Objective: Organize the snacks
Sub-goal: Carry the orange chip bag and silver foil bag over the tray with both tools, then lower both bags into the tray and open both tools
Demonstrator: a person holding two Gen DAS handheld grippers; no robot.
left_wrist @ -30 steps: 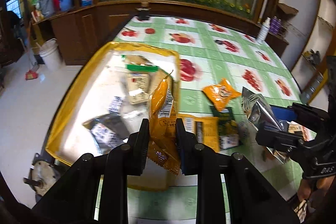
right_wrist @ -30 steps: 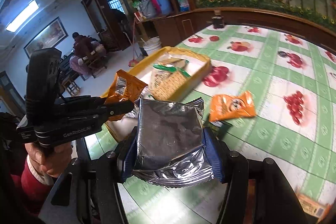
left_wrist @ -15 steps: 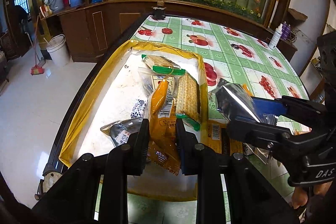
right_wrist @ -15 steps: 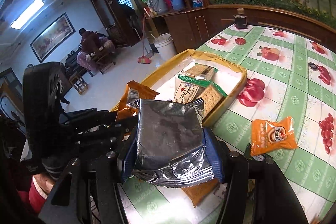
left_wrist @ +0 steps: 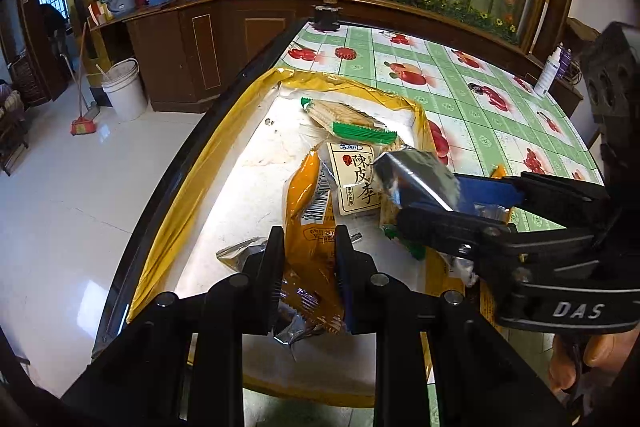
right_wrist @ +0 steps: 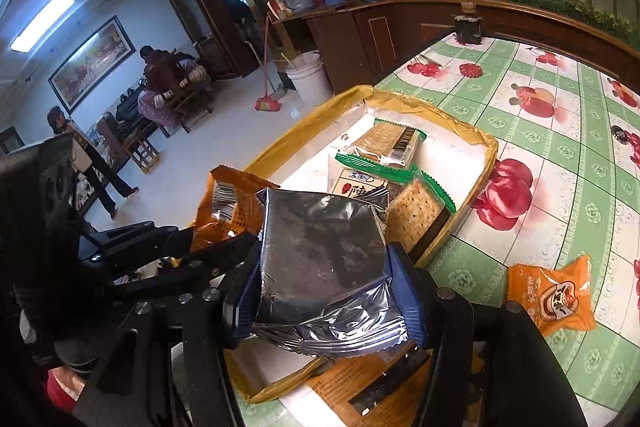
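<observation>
Snacks lie gathered in a shallow yellow-rimmed tray with a white floor (left_wrist: 188,187) that sits at the table's edge nearest the tiled room floor, on a green-and-white checked tablecloth printed with red fruit (left_wrist: 472,75). Inside the tray are two clear green-ended cracker packs (right_wrist: 394,143), a white packet with black Chinese characters (left_wrist: 354,183) and a small silver-and-black wrapper (left_wrist: 240,253) close to the near rim.

The left gripper (left_wrist: 308,267) is clenched on an orange snack packet with a barcode (left_wrist: 308,223), its two black fingers (left_wrist: 274,267) pressing the packet's sides; the packet hangs upright above the near part of the tray. The right gripper (right_wrist: 324,291) grasps a crinkled silver foil packet (right_wrist: 320,255) between blue-padded fingers (right_wrist: 404,291), and in the left wrist view that foil packet (left_wrist: 416,173) is held over the tray's rim on the side away from the table's edge, above the crackers. The two grippers are just beside each other, and a bare hand (left_wrist: 584,359) grips the right one's handle.

Outside the tray, an orange wrapped snack with a cartoon face (right_wrist: 550,293) lies flat on the tablecloth, well apart from the rim. A flat orange printed packet (right_wrist: 360,387) rests on the table just beside the tray's near corner, under the right gripper. A dark jar (right_wrist: 467,25) stands at the table's far edge.
</observation>
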